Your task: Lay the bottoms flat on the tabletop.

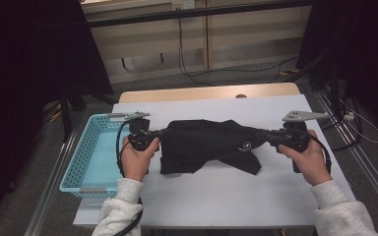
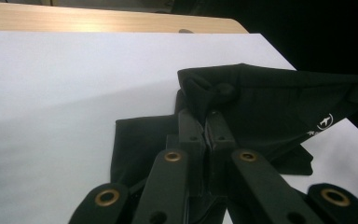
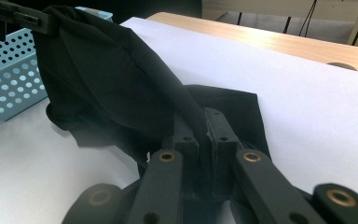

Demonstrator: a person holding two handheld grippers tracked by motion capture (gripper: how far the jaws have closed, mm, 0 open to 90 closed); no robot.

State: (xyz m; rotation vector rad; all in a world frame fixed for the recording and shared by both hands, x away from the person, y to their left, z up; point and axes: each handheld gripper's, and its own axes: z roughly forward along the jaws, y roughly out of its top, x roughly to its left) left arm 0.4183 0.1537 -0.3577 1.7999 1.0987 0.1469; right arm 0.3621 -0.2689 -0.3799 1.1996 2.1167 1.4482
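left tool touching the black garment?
Touching. In the left gripper view the left tool has its jaws closed on a fold of the black garment.

Basket (image 1: 86, 162) blocking left; right free

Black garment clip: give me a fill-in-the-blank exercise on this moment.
1. The black garment is held stretched between ___ grippers.
2. The left gripper is ___ on the cloth.
3. The basket at the table's left edge is light ___.
4. The garment bears a small ___ logo.

Missing words: two; shut; blue; white
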